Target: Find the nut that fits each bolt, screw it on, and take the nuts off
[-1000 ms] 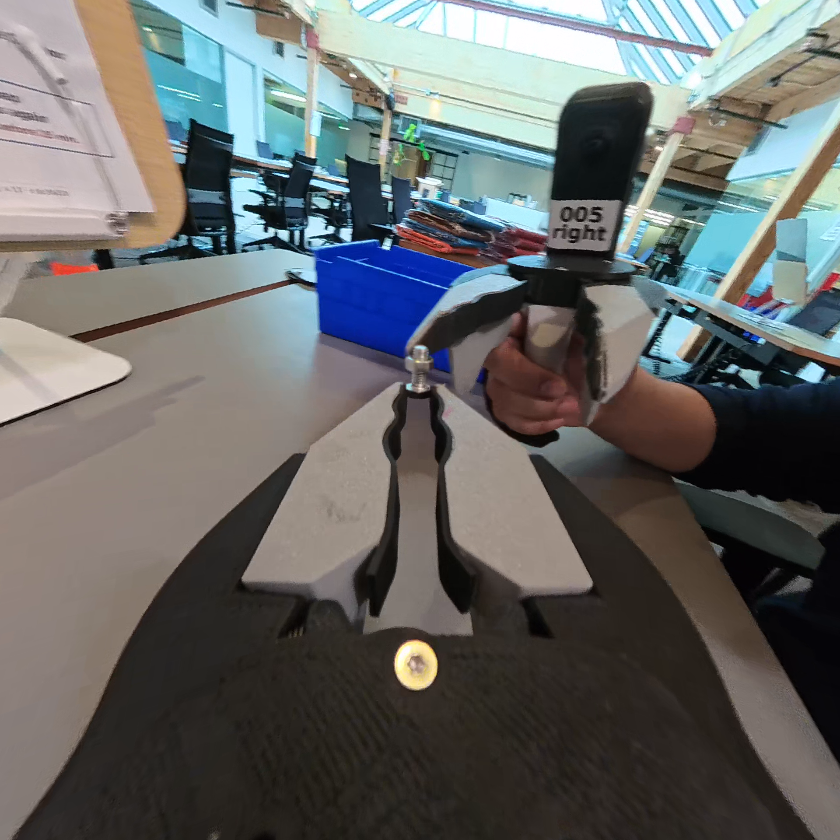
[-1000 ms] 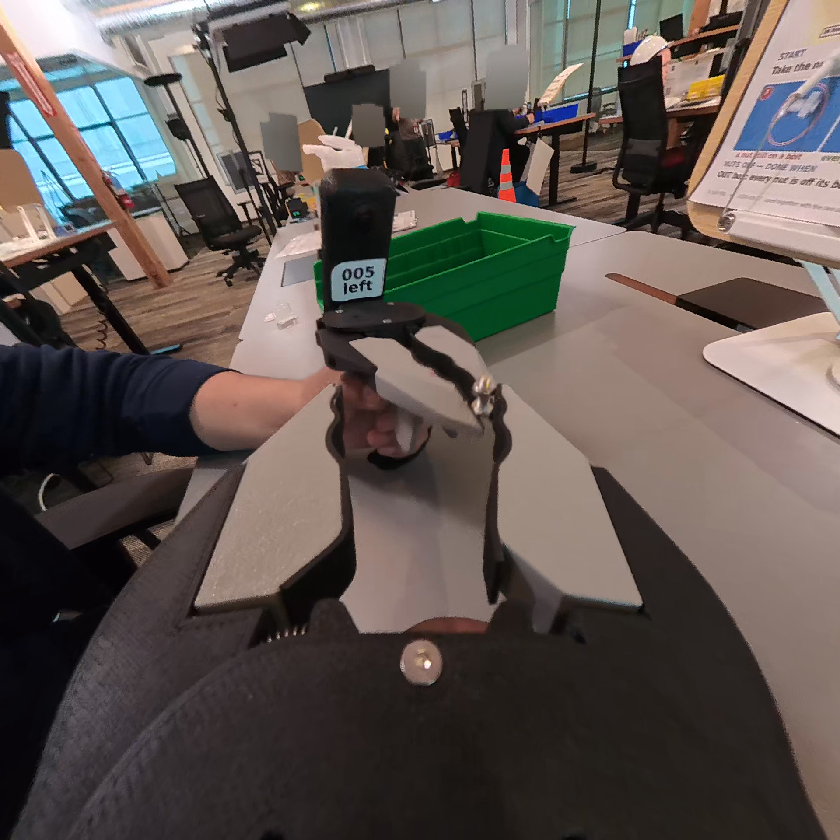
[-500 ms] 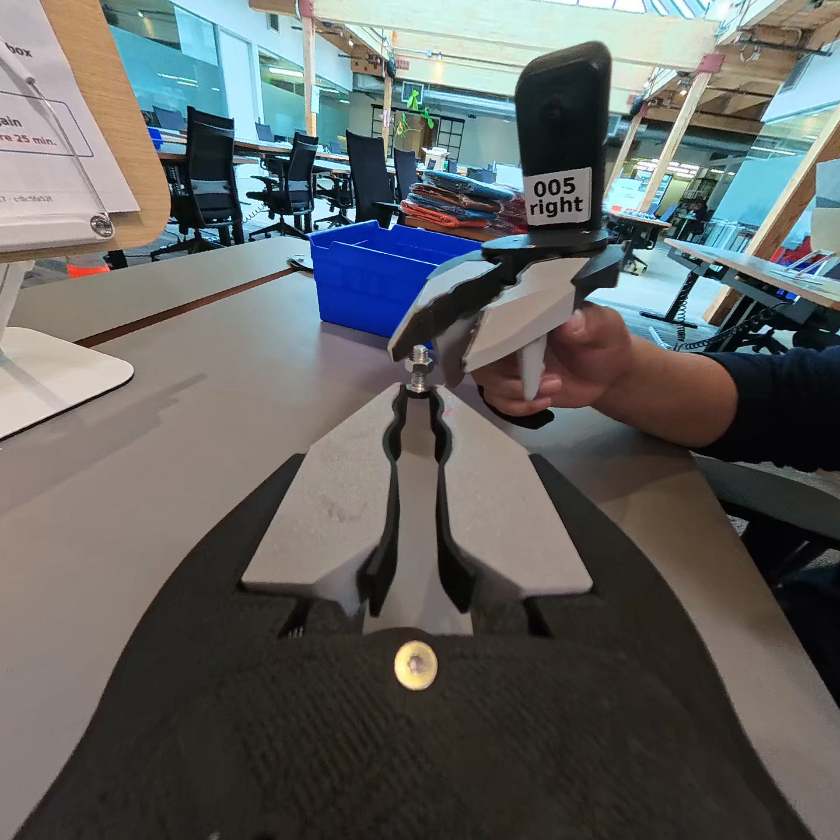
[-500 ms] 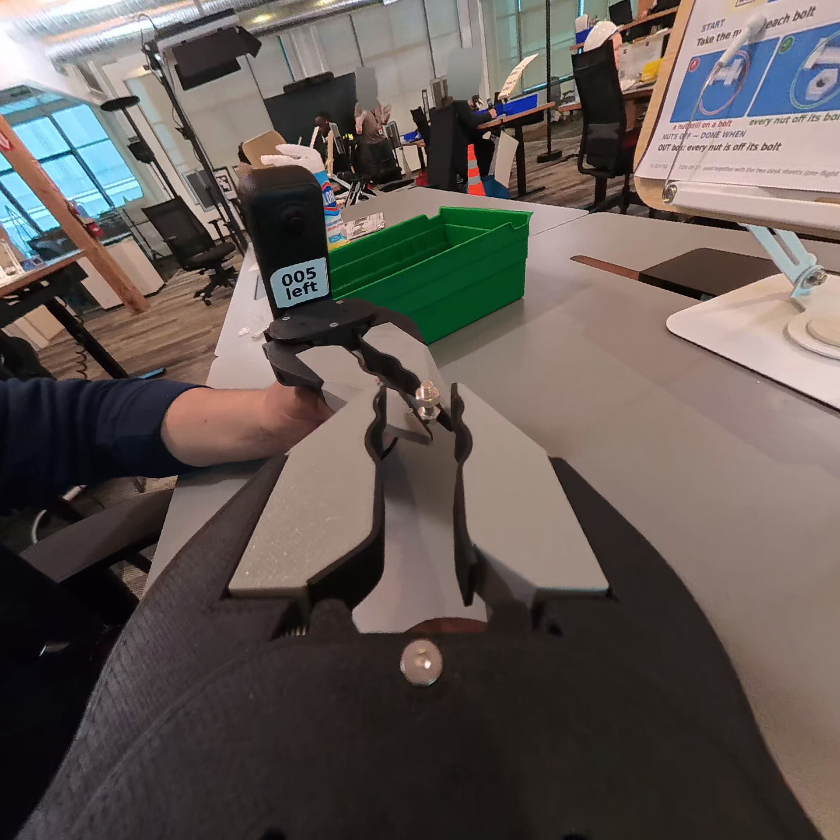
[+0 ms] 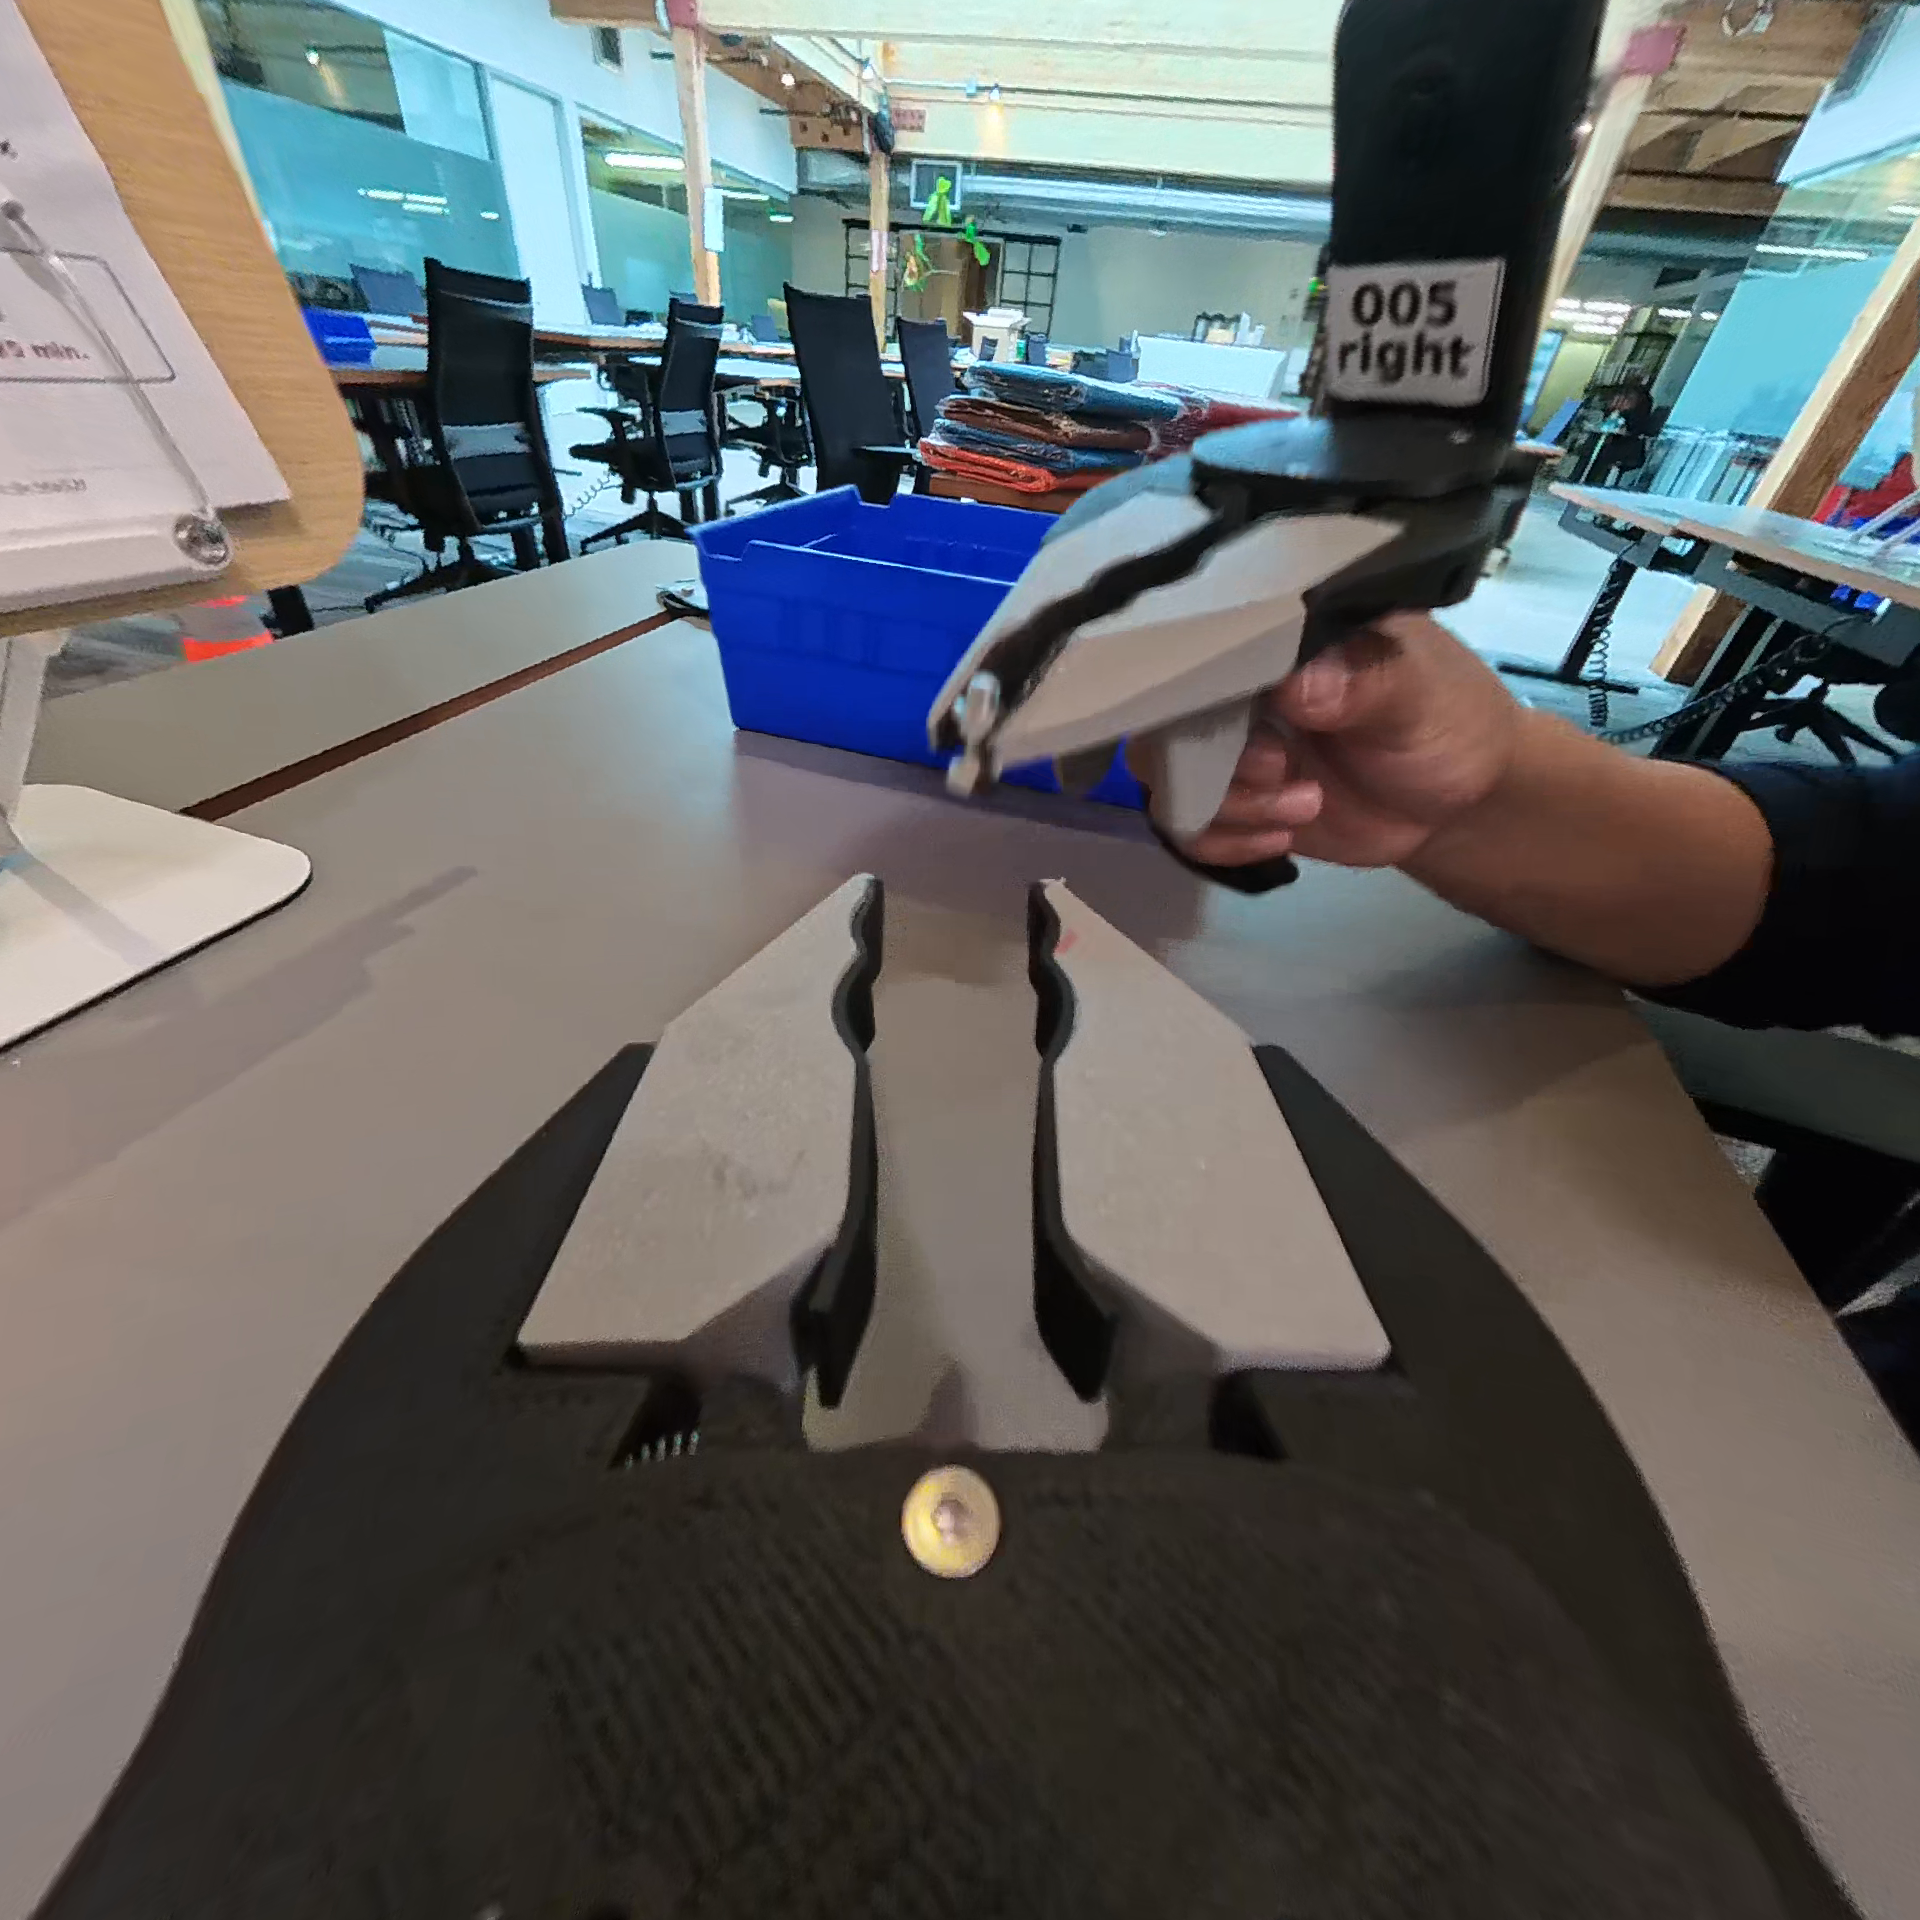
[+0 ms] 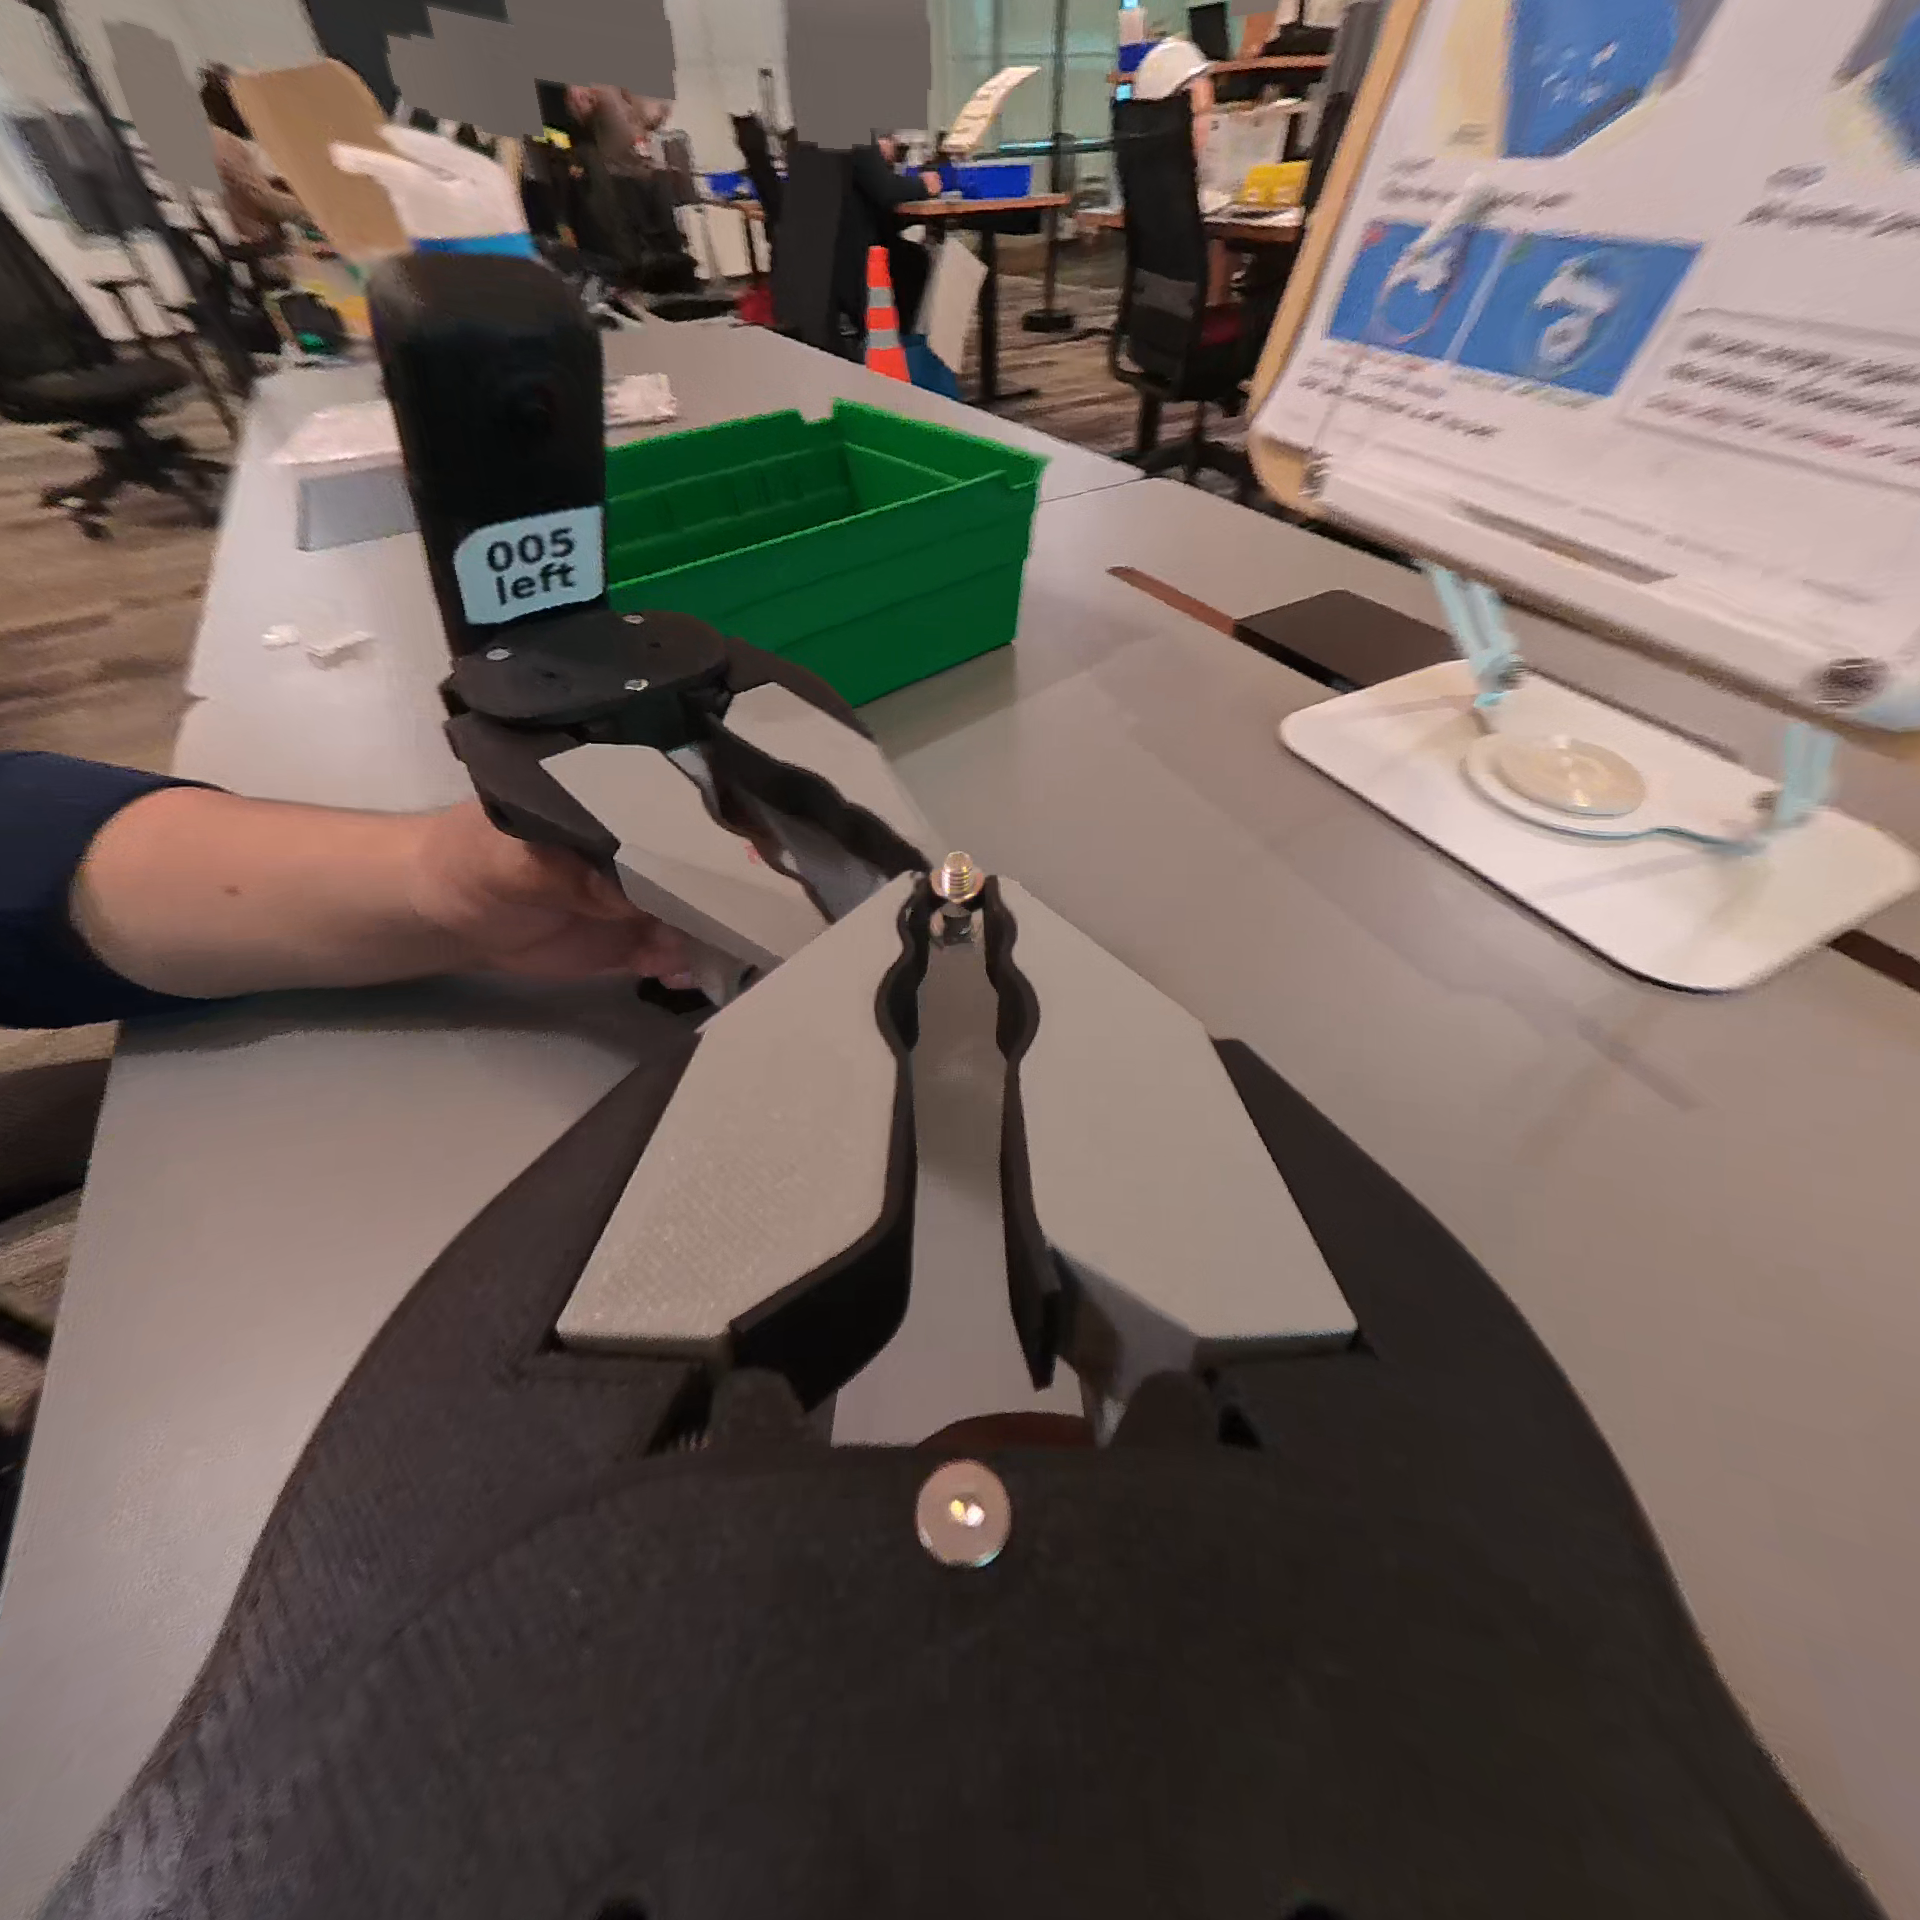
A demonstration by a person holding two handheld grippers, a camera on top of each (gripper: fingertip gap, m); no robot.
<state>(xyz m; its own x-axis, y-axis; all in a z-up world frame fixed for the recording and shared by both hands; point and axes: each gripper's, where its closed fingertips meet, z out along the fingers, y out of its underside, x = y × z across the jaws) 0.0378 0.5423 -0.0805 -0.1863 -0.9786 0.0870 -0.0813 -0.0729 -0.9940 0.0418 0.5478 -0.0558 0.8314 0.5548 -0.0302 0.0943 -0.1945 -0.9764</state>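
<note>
1. Right claw (image 6: 956, 914) clenched on bolt (image 6: 957, 894) with nut, at its tips, above the worktop (image 6: 1299, 1039).
2. Left claw (image 5: 954, 914) released, empty, near the bolt.
3. Risk: shallow tip grip, so the bolt could twist or drop when the nut is turned.
4. Right hand (image 5: 1351, 758) holds its claw tilted down-left; blue bin (image 5: 862, 623) far behind.

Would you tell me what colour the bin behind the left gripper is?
Green: the bin shows best in the right wrist view.
</note>
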